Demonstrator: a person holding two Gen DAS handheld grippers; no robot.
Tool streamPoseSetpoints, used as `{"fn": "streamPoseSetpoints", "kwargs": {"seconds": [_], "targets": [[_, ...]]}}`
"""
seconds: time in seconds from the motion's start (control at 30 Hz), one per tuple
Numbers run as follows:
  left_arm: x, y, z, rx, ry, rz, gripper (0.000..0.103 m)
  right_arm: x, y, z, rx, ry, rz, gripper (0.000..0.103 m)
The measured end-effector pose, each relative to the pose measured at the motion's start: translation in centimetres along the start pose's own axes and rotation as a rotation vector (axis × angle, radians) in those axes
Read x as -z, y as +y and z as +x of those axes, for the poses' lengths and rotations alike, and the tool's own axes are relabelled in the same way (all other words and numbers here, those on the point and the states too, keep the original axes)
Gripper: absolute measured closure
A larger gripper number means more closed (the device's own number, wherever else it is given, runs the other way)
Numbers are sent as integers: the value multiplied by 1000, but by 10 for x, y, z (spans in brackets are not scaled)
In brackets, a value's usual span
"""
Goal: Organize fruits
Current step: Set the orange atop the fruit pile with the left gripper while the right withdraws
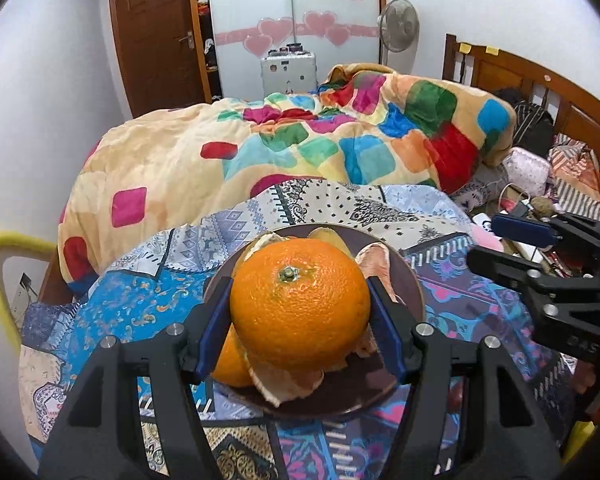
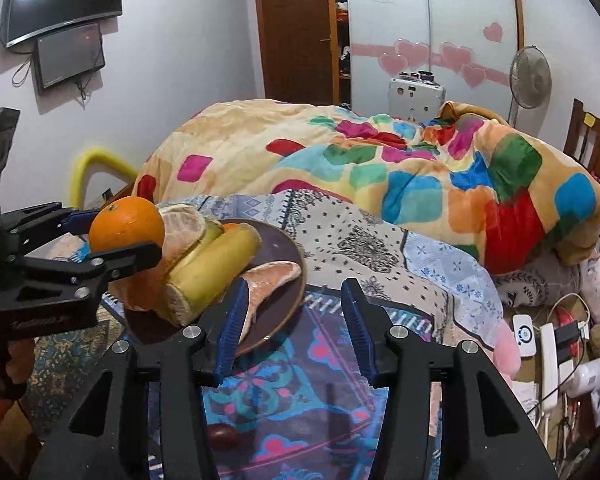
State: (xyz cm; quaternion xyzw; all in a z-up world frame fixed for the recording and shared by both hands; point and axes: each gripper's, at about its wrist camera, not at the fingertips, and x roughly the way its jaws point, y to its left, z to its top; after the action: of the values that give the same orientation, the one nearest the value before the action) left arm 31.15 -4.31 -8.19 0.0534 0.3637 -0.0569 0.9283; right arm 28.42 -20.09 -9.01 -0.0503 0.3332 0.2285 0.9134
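Above the near part of the brown plate (image 1: 414, 280), on the patterned bedsheet (image 1: 440, 216), was held a whole orange (image 1: 300, 304), stem end up, clamped between the blue pads of the left gripper (image 1: 300, 320). Under and behind it on the plate lay orange peel (image 1: 374, 260), peeled segments (image 2: 182, 220), a banana (image 2: 216, 264) and a second orange (image 1: 230, 364). To the right, over the sheet beside the plate, hovered the right gripper (image 2: 292, 320), jaws apart and holding nothing. Farther back was bunched a colourful quilt (image 1: 300, 148); at far right lay a power strip (image 2: 550, 364) among cables.
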Motion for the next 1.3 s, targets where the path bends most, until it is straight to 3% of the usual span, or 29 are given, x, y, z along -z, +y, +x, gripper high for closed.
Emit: {"fn": "streamPoseSetpoints", "kwargs": {"seconds": [0.57,0.7,1.07,1.3], "targets": [[2,-17,17,-6,-6,64,36,10,4,-2,-21,8,-22,58],[2,-11,7,46,-4,24,30,9,7,-4,-23,5,-29,58],[17,3,-46,51,-59,-24,30,11,20,-19,-48,-5,-36,56],[44,10,-72,34,-47,-54,29,24,30,-35,-59,-5,-38,54]]}}
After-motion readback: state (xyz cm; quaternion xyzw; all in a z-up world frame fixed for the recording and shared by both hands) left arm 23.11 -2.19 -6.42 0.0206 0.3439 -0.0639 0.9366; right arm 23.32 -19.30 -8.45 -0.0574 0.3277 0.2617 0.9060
